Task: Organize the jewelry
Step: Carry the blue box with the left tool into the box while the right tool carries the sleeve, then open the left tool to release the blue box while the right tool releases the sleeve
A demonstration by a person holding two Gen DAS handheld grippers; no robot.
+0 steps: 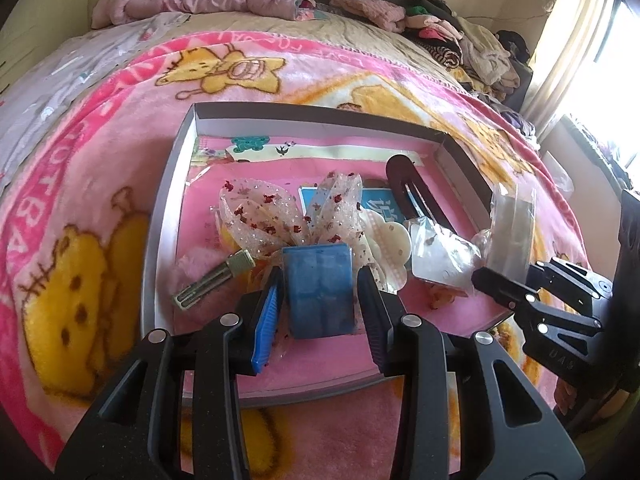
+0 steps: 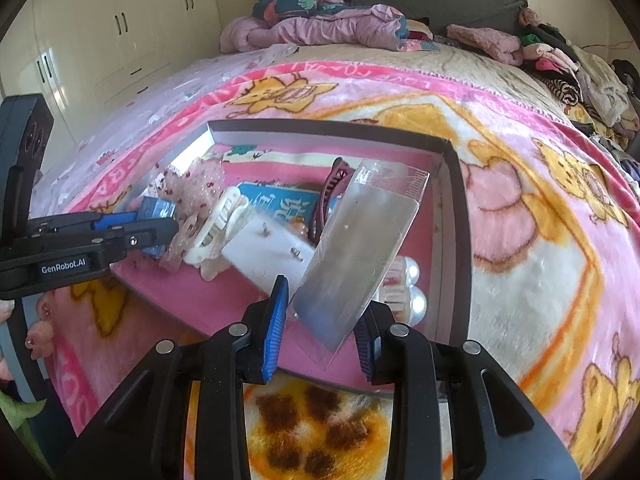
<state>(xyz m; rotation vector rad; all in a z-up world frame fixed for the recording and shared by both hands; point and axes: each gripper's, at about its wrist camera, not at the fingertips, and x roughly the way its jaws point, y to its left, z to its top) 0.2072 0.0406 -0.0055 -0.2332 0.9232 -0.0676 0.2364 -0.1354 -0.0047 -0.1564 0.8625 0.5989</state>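
Pink fleece printed with yellow bears covers the bed (image 1: 100, 184), and on it lies a shallow grey-walled tray (image 1: 160, 216) lined in pink, holding the jewelry and hair pieces.

Seen from the left wrist, the left claw (image 1: 320, 300) is clenched on a small blue box (image 1: 319, 292) over the tray's near half; the blue pad (image 1: 264, 328) at 9 o'clock of the box and the dark pad at 3 o'clock both press its sides. Just behind the box, at 12 o'clock, sits a sheer ribbon bow (image 1: 288, 208) dotted with red. At 9 o'clock of the box a pale green hair clip (image 1: 216, 280) lies tilted on the lining. A dark maroon hair clip (image 1: 416, 192) rests toward 2 o'clock, near the tray's far right corner.

From the right wrist, the right claw (image 2: 320, 320) grasps a clear plastic packet (image 2: 360, 248) by its lower end — the packet leans up toward 1 o'clock over the tray's right side. Behind the packet, at 9 o'clock of it, a white card with small earrings (image 2: 272, 252) lies flat, and a white claw clip (image 2: 220, 224) lies just beyond that — touching the bow's edge. Two pearly beads (image 2: 414, 288) show at 3 o'clock of the packet, by the tray wall.
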